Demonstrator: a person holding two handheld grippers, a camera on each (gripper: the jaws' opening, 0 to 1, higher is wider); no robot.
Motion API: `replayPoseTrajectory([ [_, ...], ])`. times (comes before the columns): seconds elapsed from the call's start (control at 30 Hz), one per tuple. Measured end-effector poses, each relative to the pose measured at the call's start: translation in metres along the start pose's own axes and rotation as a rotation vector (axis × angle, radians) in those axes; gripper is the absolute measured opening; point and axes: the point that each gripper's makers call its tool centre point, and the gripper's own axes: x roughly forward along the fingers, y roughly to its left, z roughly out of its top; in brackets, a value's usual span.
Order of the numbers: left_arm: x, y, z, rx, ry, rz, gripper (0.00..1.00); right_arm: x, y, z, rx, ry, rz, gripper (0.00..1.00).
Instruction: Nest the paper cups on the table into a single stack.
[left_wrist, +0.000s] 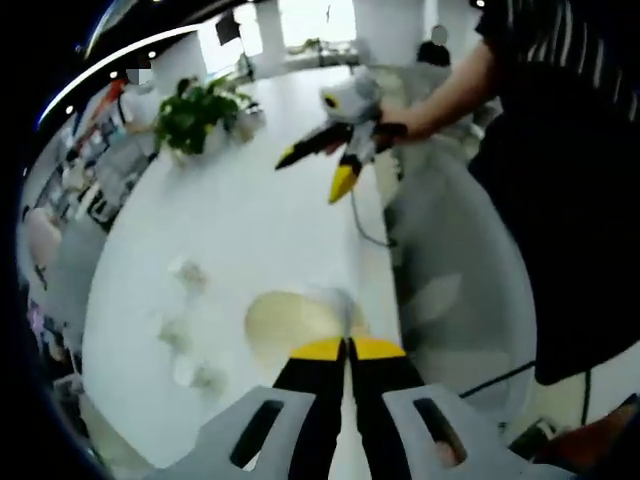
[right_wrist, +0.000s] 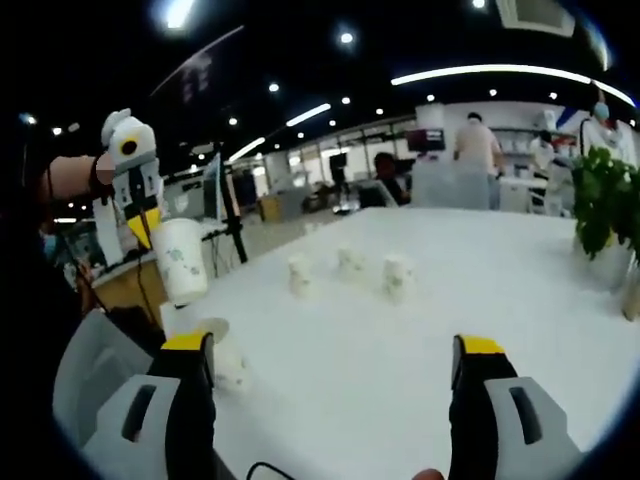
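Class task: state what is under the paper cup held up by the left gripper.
In the right gripper view the held cup, pinched by the left gripper, hangs above another cup on the table. Its inside cannot be seen.

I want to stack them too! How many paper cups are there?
4 paper cups: one in the left gripper, three standing apart on the table. More may hide near its edge.

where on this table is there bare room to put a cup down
Bare white tabletop lies between the three upside-down white paper cups and the green potted plant. Crowded: the left edge, where the left gripper holds a cup.
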Motion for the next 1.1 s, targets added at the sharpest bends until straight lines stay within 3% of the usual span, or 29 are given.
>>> replayPoseTrajectory([
  [0.13,0.003,0.003,0.001,0.002,0.014,-0.012,0.0,-0.001,-0.002,0.0,0.017,-0.005,-0.003,0.97],
  [0.2,0.008,0.006,-0.005,0.009,0.058,-0.01,0.0,-0.001,-0.001,0.0,0.02,-0.006,-0.002,0.97],
  [0.47,0.028,0.004,-0.01,0.009,0.087,-0.047,0.0,0.0,-0.002,-0.005,0.036,-0.003,-0.003,0.97],
  [0.63,0.042,0.001,-0.02,0.034,0.138,-0.064,0.0,-0.001,0.0,-0.007,0.054,-0.004,0.002,0.97],
  [0.87,0.054,0.006,-0.025,0.103,0.167,-0.055,0.0,-0.005,0.001,-0.01,0.059,0.003,0.006,0.97],
  [1.1,0.061,0.005,-0.027,0.086,0.193,-0.082,0.0,-0.009,-0.005,-0.01,0.079,-0.002,-0.01,0.97],
])
